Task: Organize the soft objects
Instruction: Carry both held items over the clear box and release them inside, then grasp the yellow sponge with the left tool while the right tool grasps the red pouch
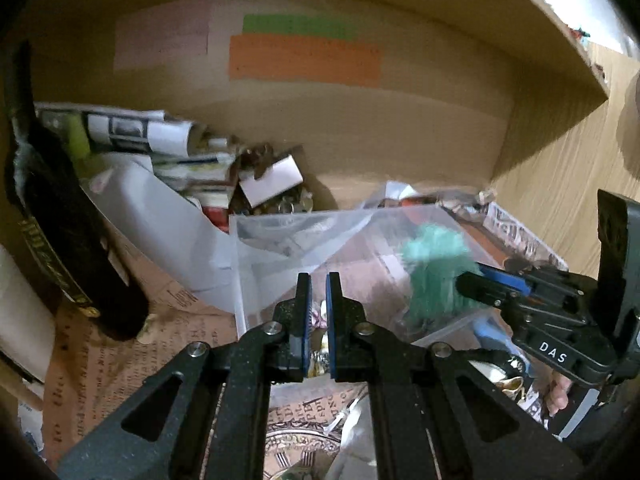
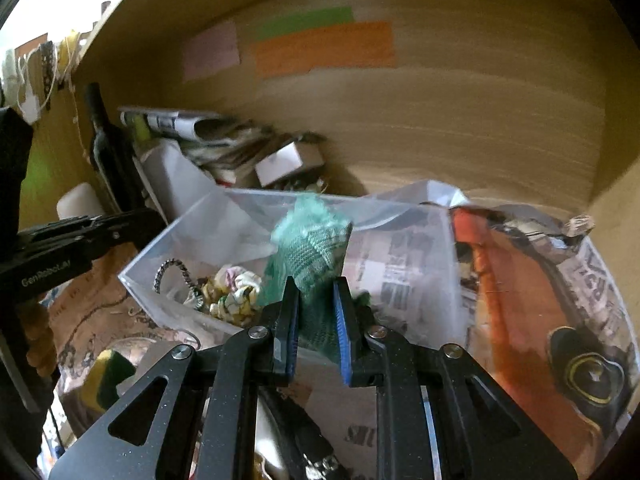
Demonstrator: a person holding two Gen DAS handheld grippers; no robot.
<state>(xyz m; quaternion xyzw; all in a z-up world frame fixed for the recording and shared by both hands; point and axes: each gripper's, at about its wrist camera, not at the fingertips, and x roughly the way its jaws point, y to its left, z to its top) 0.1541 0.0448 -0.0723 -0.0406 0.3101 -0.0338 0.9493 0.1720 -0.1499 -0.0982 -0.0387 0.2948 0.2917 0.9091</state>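
Green knit cloth point(image 2: 316, 256) clamped in right tongs point(image 2: 316, 300), mid-frame over clear box point(image 2: 168, 256); should be lowered fully inside before release. Left tongs point(image 1: 319, 292) nearly closed, nothing gripped.

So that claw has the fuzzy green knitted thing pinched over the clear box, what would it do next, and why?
Probably lower a little and open. The right gripper is clamped on the green knitted piece, which hangs above the clear plastic bin where other soft fabric bits already lie. The left gripper is nearly shut with nothing between its fingers, beside the bin, so it seems out of the way.
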